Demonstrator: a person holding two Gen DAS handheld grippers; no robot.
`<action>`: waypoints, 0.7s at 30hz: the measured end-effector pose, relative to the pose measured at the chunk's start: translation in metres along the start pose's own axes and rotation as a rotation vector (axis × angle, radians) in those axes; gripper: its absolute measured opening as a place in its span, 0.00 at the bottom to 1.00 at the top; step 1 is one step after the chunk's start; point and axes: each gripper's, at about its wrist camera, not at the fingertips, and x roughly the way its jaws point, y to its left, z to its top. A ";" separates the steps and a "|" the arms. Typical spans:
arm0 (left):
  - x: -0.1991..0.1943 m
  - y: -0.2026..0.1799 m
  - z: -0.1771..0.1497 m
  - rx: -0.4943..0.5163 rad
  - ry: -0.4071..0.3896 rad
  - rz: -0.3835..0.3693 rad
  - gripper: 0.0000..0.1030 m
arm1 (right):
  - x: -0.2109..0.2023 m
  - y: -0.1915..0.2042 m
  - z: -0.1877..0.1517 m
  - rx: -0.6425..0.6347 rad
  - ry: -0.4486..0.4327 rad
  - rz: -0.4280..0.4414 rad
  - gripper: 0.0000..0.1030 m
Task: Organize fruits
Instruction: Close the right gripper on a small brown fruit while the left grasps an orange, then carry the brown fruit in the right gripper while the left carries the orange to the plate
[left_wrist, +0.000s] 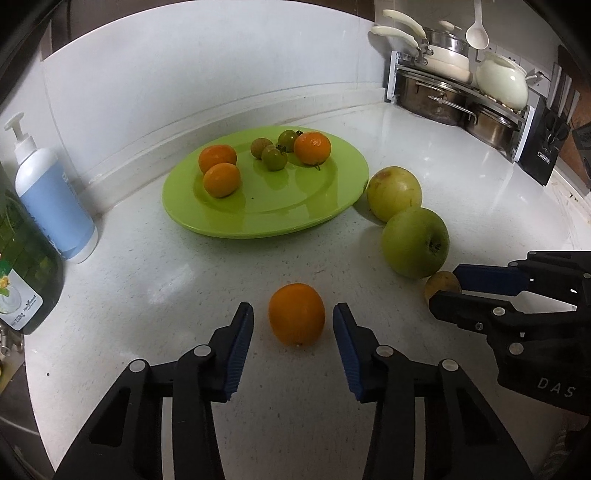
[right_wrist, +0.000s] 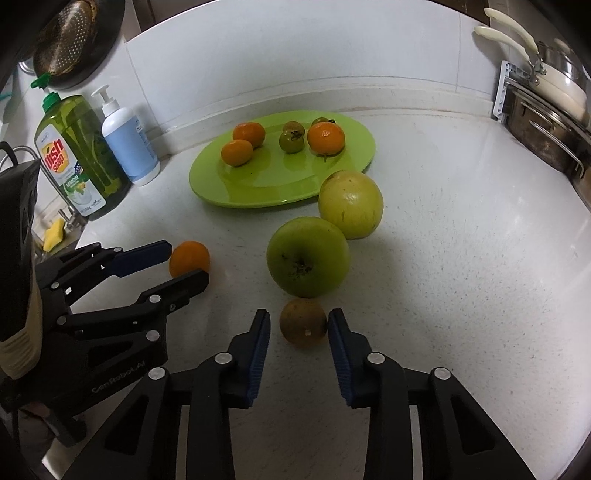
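Note:
A green plate (left_wrist: 325, 199) (right_wrist: 258, 184) holds three oranges and small green fruits. A loose orange (left_wrist: 296, 314) (right_wrist: 189, 257) lies on the white counter between the open fingers of my left gripper (left_wrist: 293, 314) (right_wrist: 184, 258), untouched by the pads. A small brown fruit (right_wrist: 303, 322) (left_wrist: 441, 284) lies between the open fingers of my right gripper (right_wrist: 298, 325) (left_wrist: 447, 286). A green apple (left_wrist: 414, 242) (right_wrist: 307, 256) and a yellow-green apple (left_wrist: 394, 193) (right_wrist: 350, 204) lie on the counter beside the plate.
A blue pump bottle (left_wrist: 51, 192) (right_wrist: 127, 144) and a green dish soap bottle (right_wrist: 75, 155) stand at the left wall. A rack of pots and pans (left_wrist: 458, 85) fills the back right corner, with a knife block (left_wrist: 546, 136) beside it.

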 end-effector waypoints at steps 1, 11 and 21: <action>0.000 0.000 0.001 0.000 0.001 -0.001 0.42 | 0.000 0.000 0.000 0.000 0.001 0.000 0.31; 0.005 -0.001 0.001 -0.003 0.013 -0.003 0.31 | 0.002 0.000 0.000 0.001 0.004 0.002 0.28; -0.009 -0.006 -0.002 -0.008 0.014 -0.003 0.31 | 0.000 0.000 0.000 0.008 0.001 0.010 0.28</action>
